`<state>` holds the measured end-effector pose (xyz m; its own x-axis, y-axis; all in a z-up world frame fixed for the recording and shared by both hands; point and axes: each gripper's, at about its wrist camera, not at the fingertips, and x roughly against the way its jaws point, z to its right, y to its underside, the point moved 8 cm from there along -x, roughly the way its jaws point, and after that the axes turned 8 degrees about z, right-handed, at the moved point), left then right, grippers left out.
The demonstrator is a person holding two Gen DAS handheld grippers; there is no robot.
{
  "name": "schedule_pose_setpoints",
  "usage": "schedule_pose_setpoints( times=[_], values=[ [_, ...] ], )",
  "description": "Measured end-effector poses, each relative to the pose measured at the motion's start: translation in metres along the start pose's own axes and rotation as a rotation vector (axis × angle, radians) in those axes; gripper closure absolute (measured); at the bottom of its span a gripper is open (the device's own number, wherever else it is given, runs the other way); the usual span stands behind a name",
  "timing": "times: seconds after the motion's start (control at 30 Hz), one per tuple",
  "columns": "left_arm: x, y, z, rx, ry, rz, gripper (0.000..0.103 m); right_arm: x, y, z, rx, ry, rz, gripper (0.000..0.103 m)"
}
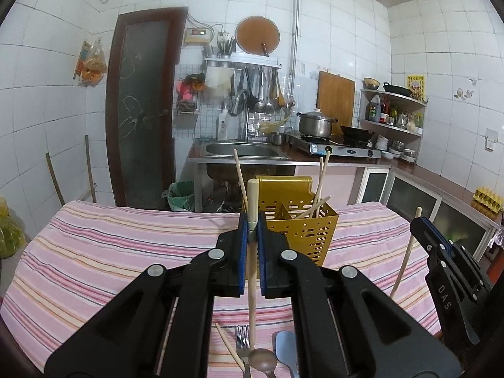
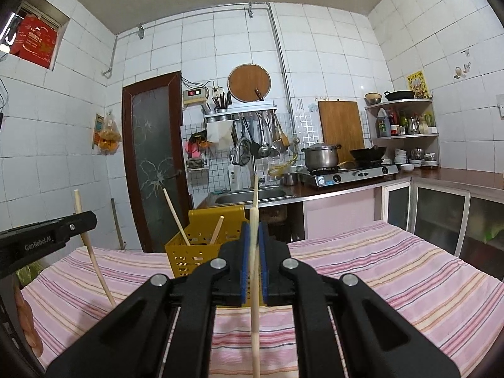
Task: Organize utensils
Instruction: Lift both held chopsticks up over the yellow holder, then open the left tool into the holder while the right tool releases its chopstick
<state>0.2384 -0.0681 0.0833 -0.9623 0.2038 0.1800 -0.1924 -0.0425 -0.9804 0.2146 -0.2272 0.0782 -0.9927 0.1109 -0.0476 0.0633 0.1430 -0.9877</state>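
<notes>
My left gripper [image 1: 251, 220] is shut on a long wooden-handled spoon [image 1: 252, 283], held upright with its bowl low over the pink striped cloth [image 1: 126, 252]. A yellow perforated utensil holder [image 1: 302, 226] stands just behind it with several chopsticks [image 1: 321, 186] inside. Under the gripper lie a fork [image 1: 242, 343], a loose chopstick [image 1: 228, 346] and a blue-grey spoon [image 1: 285, 352]. My right gripper [image 2: 254, 233] is shut on one chopstick [image 2: 255, 324], upright, with the holder [image 2: 189, 252] ahead and left. In the right wrist view, the left gripper [image 2: 91, 217] enters from the left.
The table's far edge [image 2: 393, 230] lies beyond the holder. Past it are a sink counter [image 1: 245, 151], a gas stove with a pot [image 1: 315, 123] and a wok, a dark door [image 1: 141, 110] and a green-lined bin [image 1: 181, 195] on the floor.
</notes>
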Motion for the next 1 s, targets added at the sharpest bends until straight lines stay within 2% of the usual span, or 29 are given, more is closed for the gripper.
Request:
schedule_pose_setpoints(
  times=[0.23, 0.4, 0.57, 0.83, 1.0],
  values=[
    [0.004, -0.003, -0.001, -0.001, -0.003, 0.001, 0.099, -0.008, -0.003, -0.003, 0.015, 0.004, -0.014, 0.097],
    [0.003, -0.017, -0.004, 0.006, -0.006, 0.011, 0.099, -0.018, -0.021, -0.011, 0.054, -0.010, -0.011, 0.097],
    [-0.001, -0.052, -0.001, -0.011, -0.001, 0.059, 0.099, -0.036, -0.064, -0.012, 0.069, -0.027, 0.034, 0.097],
    [-0.035, -0.131, 0.010, -0.005, 0.028, 0.147, 0.099, -0.085, -0.144, -0.017, 0.062, -0.046, 0.133, 0.097],
    [-0.072, -0.159, 0.016, 0.001, 0.036, 0.190, 0.099, -0.121, -0.159, -0.022, 0.047, -0.061, 0.155, 0.097]
  ],
)
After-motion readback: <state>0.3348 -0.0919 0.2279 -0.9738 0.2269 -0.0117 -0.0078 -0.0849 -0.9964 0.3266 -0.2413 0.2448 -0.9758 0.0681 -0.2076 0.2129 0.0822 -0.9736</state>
